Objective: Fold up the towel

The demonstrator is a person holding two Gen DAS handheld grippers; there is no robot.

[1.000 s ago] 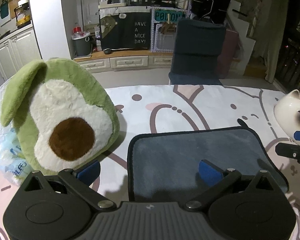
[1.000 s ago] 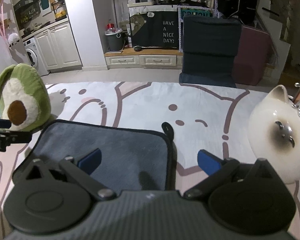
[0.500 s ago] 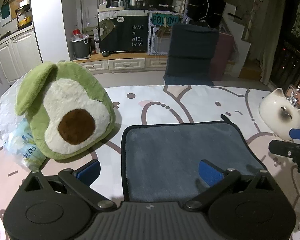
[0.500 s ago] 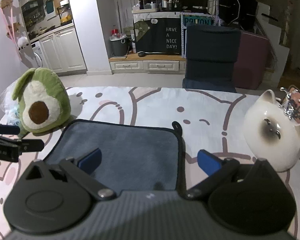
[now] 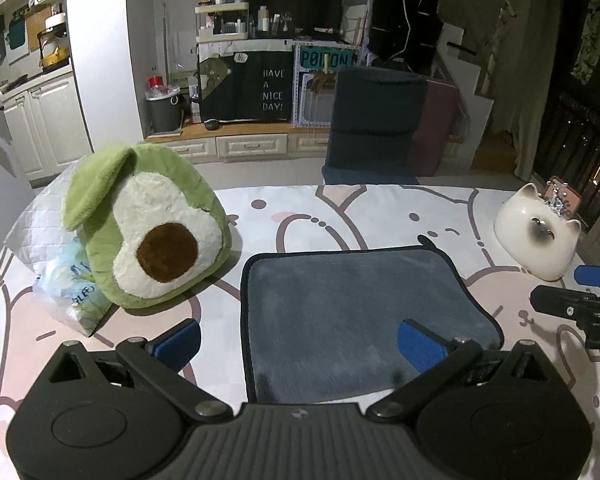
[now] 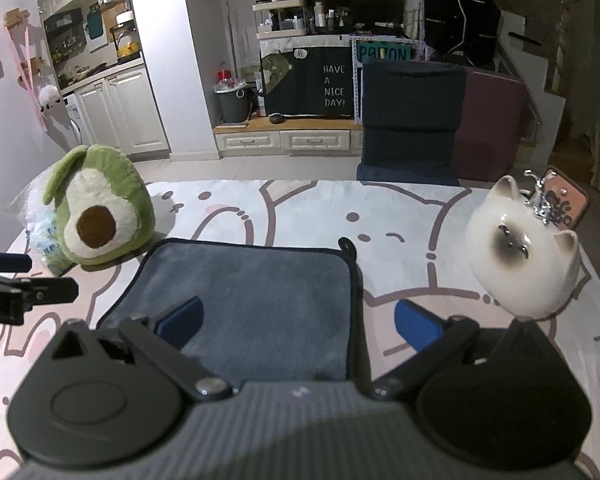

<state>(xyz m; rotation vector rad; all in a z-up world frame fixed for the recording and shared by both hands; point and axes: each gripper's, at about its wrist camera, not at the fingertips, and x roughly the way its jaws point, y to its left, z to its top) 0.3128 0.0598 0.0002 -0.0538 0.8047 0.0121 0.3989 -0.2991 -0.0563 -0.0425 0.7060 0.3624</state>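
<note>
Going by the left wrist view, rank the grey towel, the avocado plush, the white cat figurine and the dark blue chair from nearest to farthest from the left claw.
1. Grey towel: directly under the open left claw, its left edge between the fingers.
2. Avocado plush: ahead, to the left.
3. White cat figurine: far right of the table.
4. Dark blue chair: beyond the table's far edge.

place: home | cues: kitchen cabinets point(image 6: 116, 116), kettle point(image 6: 127, 46), avocado plush point(image 5: 148, 224), cartoon tablecloth point(image 5: 340, 216)

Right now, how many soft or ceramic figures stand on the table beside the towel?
2. The avocado plush stands left of the towel; the white ceramic cat stands to its right. No others are visible.
</note>
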